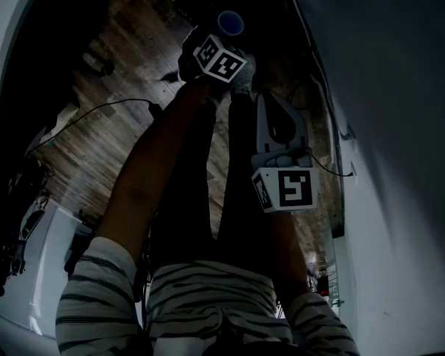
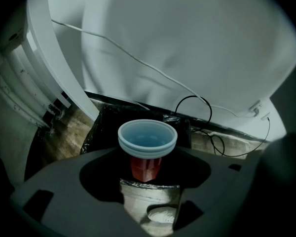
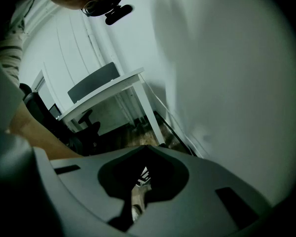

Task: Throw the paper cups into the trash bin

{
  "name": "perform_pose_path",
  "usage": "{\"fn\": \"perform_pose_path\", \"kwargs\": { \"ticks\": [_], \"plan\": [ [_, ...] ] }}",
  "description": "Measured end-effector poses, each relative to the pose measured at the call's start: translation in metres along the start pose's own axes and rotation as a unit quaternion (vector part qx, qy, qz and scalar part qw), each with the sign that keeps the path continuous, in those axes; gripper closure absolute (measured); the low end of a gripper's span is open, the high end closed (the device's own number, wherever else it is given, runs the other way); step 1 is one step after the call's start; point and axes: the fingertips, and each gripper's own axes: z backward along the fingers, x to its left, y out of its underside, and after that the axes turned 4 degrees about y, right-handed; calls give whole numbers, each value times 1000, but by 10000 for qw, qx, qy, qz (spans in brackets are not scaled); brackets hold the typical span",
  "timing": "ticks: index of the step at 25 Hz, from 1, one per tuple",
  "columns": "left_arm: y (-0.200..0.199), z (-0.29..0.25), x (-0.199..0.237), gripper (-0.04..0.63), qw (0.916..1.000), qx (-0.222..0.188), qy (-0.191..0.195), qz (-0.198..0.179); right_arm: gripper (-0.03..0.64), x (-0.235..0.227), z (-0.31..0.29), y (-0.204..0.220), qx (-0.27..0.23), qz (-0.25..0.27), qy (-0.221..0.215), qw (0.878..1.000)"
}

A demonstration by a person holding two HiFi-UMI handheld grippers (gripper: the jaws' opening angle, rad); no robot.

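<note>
Left gripper [image 2: 148, 157]: its fingers [image 2: 59, 186] stand wide and are closed on the paper cups [image 2: 147, 141]. Two nested rims show, blue inside and red outside. The grip sits just under the rim and the rim is not crushed. The cups tilt mouth-back toward the camera, clear of the floor [image 2: 64, 137].

Right gripper [image 3: 144, 181]: its fingers are narrowed to a slit with nothing between them. It is held apart from the work.

Trash bin [image 2: 104, 126]: judged to be the black, bag-lined shape just behind the cups. Its rim cannot be traced in this light.

Step in hand, as judged: carrying the cups to the bin for release.

Recommendations:
- Bring the cups squarely over the liner's mouth before any release, since they appear to sit short of it.
- Lower them until the red base is inside the opening.
- Part the fingers fully and in one motion. Light paper may cling to one finger, or the nested pair may split.
- Keep clear of the cable [image 2: 192, 102] along the wall.
</note>
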Motion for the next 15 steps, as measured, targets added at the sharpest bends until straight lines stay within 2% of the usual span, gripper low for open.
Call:
{"fn": "perform_pose_path", "kwargs": {
  "ticks": [15],
  "plan": [
    [4, -15, 4, 304, 9998, 193, 5, 107, 607, -12, -1, 5, 88, -62, 88, 9999]
  ]
}}
